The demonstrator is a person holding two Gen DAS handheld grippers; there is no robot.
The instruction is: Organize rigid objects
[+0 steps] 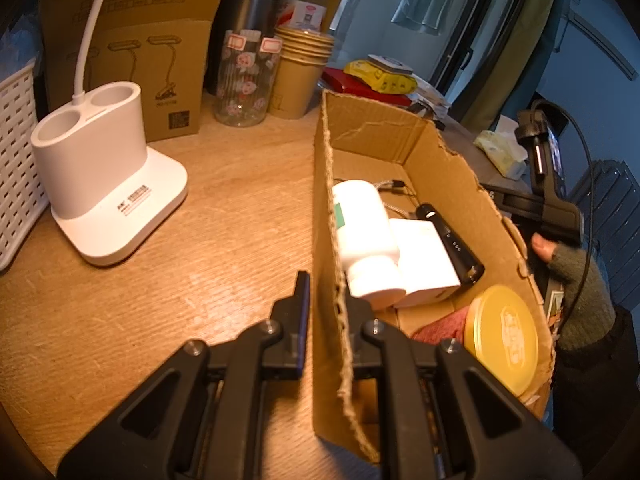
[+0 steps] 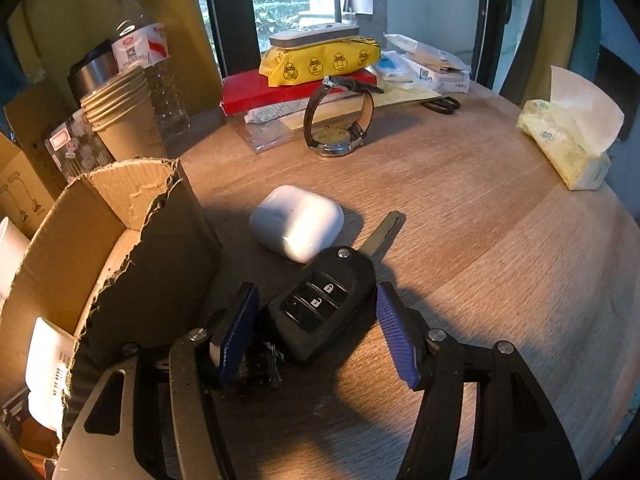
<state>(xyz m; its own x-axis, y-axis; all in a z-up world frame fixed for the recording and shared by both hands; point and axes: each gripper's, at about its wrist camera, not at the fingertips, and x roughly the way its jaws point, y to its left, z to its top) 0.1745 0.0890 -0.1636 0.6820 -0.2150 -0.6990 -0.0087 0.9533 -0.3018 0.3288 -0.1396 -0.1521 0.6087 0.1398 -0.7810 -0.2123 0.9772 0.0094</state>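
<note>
My left gripper [image 1: 328, 300] is shut on the left wall of an open cardboard box [image 1: 324, 208], one finger outside, one inside. The box holds a white bottle [image 1: 364, 232], a white carton [image 1: 428, 260], a black device [image 1: 452, 240] and a yellow round tin [image 1: 504, 336]. In the right wrist view my right gripper [image 2: 316, 320] is open, its blue pads [image 2: 394, 332] on either side of a black car key fob [image 2: 320, 308] lying on the table. A white earbud case [image 2: 298, 220] lies just beyond the key. The box [image 2: 160, 248] stands at its left.
A white lamp base [image 1: 104, 176], white basket [image 1: 16, 160], glass jar [image 1: 244, 80] and paper cups [image 1: 300, 72] stand on the wooden table. A wristwatch [image 2: 336, 124], stacked books and packets [image 2: 316, 64], scissors [image 2: 442, 104] and a tissue pack [image 2: 568, 140] lie farther off.
</note>
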